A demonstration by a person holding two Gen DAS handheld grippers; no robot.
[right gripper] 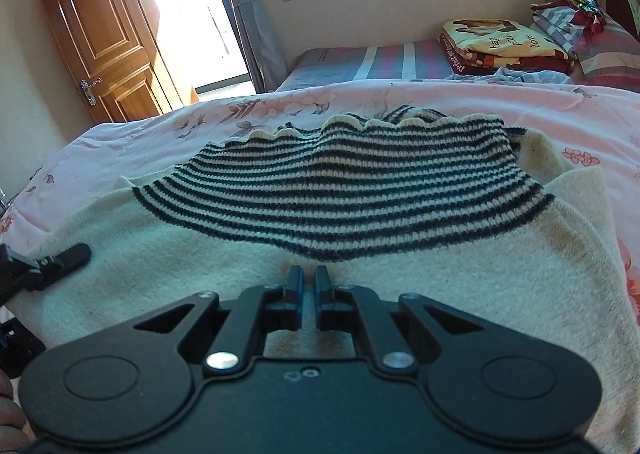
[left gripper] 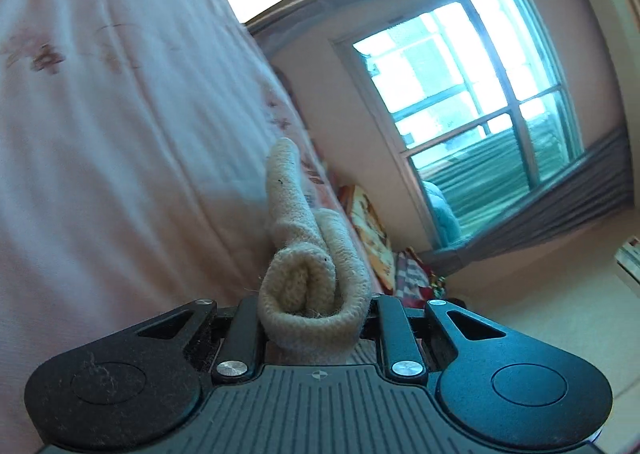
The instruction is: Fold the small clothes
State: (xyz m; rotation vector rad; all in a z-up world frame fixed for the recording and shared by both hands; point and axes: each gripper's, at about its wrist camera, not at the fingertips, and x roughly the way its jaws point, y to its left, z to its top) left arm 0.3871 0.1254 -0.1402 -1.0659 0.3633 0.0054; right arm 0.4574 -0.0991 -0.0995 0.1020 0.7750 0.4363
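Cream knit sweater [right gripper: 320, 274] lies flat on the bed [right gripper: 140, 125], its striped part just ahead of the right gripper [right gripper: 309, 282], whose fingers are pressed together on a pinch of it. The left gripper [left gripper: 314, 318] clamps a bunched edge, stretching away ahead.
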